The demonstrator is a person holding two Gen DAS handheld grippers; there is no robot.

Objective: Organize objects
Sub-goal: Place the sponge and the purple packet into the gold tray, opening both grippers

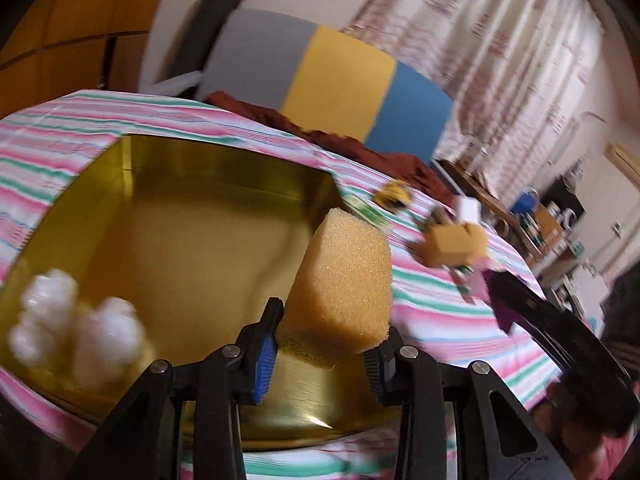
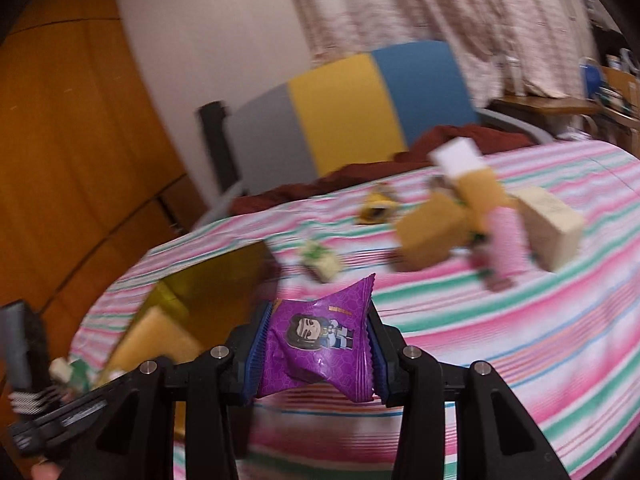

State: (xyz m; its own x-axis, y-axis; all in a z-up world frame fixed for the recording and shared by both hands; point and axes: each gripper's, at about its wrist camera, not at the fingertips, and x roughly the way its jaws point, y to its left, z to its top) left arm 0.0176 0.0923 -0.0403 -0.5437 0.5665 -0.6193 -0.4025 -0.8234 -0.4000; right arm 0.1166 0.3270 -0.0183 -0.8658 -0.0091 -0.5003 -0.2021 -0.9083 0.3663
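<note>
My left gripper point(image 1: 320, 344) is shut on a yellow sponge point(image 1: 344, 280) and holds it over the open gold tin point(image 1: 208, 200). White puffy pieces point(image 1: 76, 320) lie in the tin's near left corner. My right gripper point(image 2: 318, 346) is shut on a purple snack packet point(image 2: 320, 344) with a cartoon figure, above the striped cloth. In the right wrist view the gold tin point(image 2: 212, 280) and the sponge point(image 2: 148, 336) show at the lower left, beside the left gripper's black frame. The right gripper's arm with the purple packet point(image 1: 500, 300) shows at the right of the left wrist view.
On the striped tablecloth point(image 2: 520, 320) lies a blurred heap: tan sponge blocks point(image 2: 432, 236), a cream block point(image 2: 552, 228), a pink item point(image 2: 506, 240), a small green-white packet point(image 2: 320, 262) and a yellow packet point(image 2: 378, 206). A grey, yellow and blue panel point(image 2: 340, 116) and dark red cloth point(image 2: 460, 140) stand behind.
</note>
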